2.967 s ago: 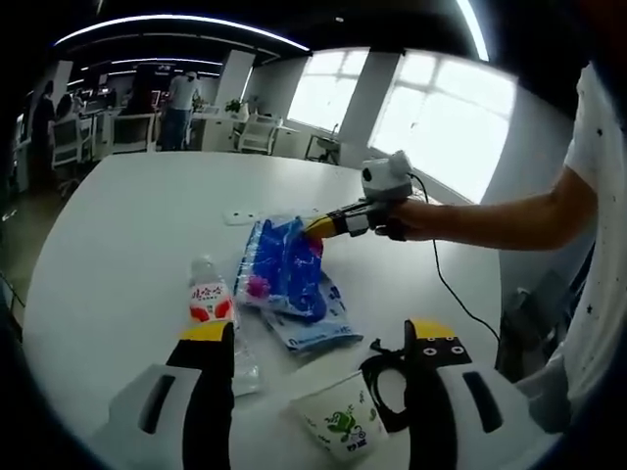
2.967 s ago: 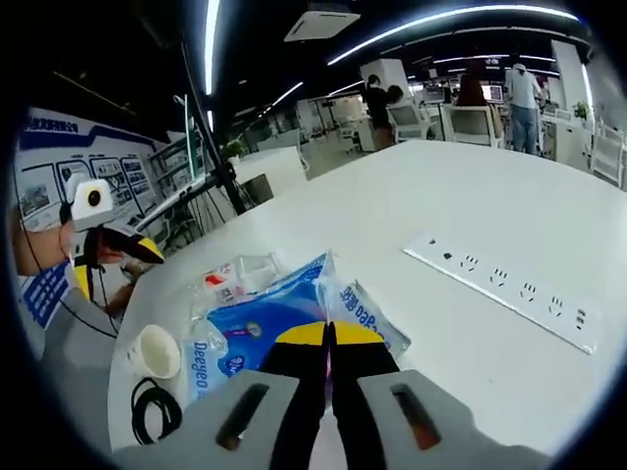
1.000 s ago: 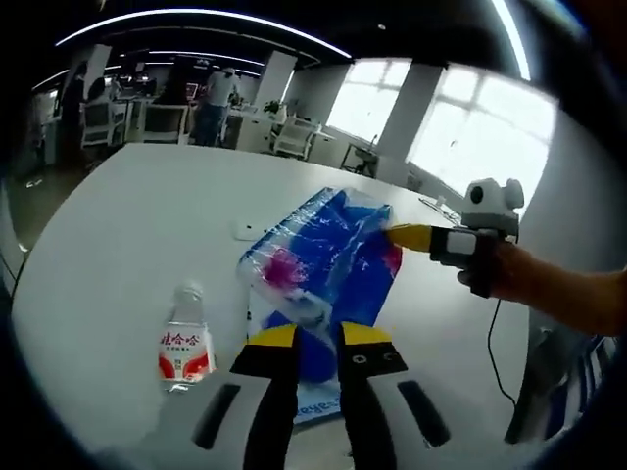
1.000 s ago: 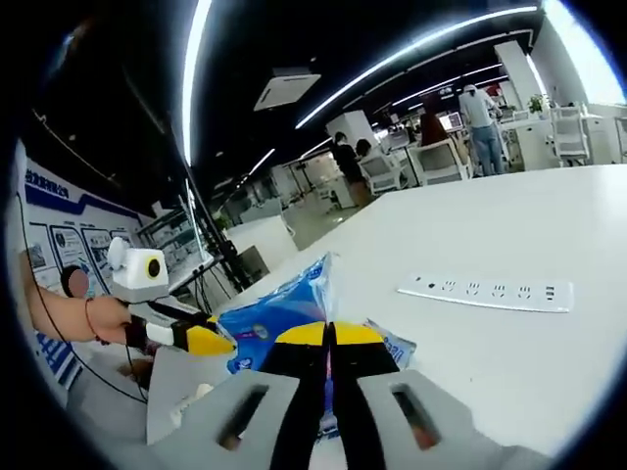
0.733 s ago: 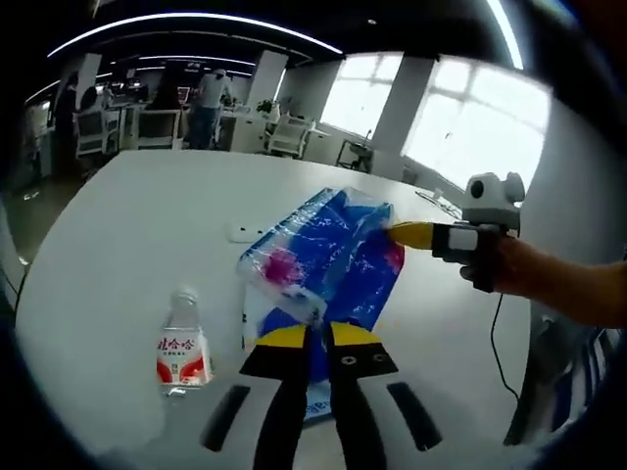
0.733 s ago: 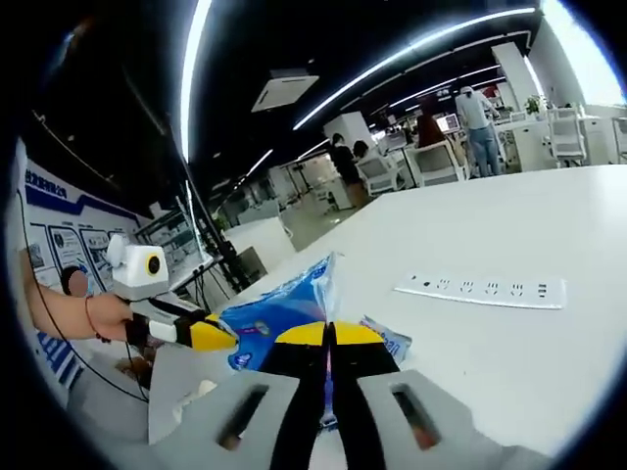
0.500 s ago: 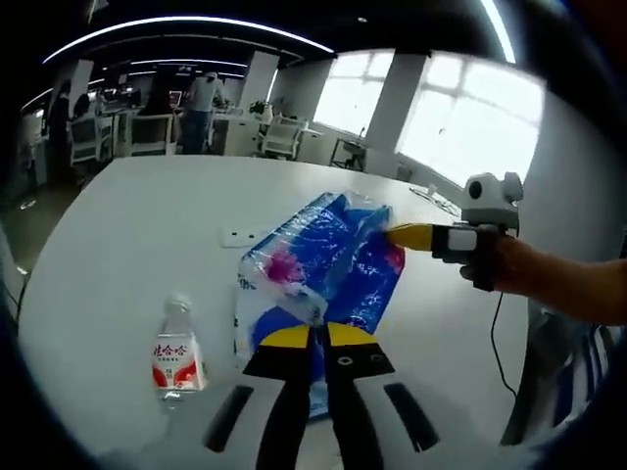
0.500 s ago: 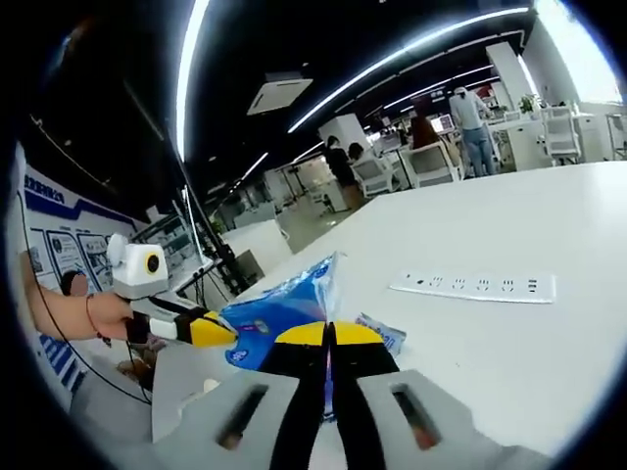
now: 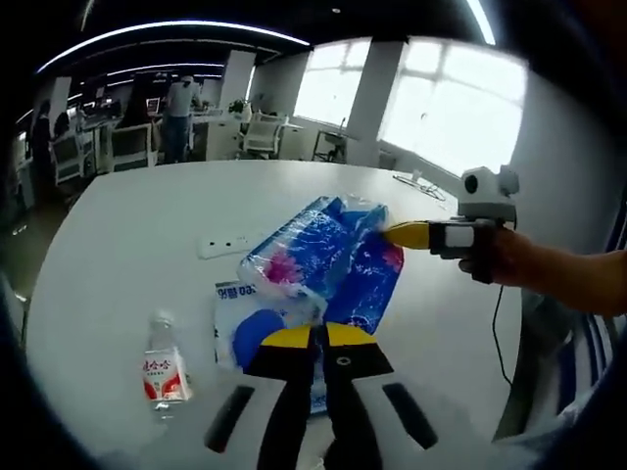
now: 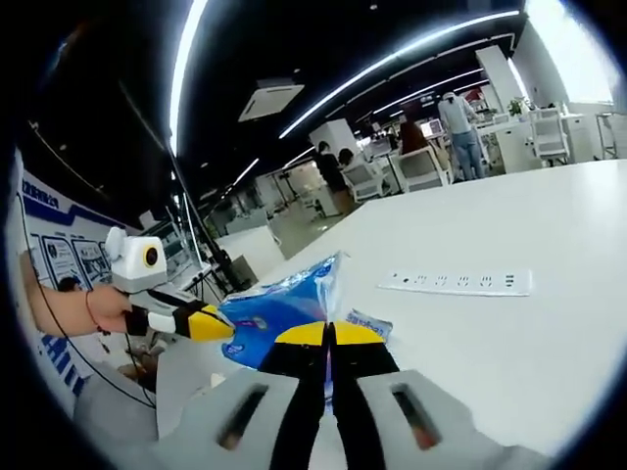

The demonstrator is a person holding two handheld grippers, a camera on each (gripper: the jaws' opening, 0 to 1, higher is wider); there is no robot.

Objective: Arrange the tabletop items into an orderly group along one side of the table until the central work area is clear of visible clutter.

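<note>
Both tongs (image 9: 313, 338) (image 10: 328, 338) pinch blue packet (image 9: 323, 259) | apparently lifted | bottle (image 9: 164, 364) lies beside

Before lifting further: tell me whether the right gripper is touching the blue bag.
Touching. The left gripper view shows the right gripper with its yellow tips shut on the blue bag at its upper edge.

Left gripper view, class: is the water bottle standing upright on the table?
No, the water bottle lies on its side on the white table, cap pointing away from the camera, left of the blue package.

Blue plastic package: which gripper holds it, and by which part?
Both hold the blue plastic package, which is raised off the table: the left gripper is shut on its near lower edge, the right gripper on its far upper corner.
</note>
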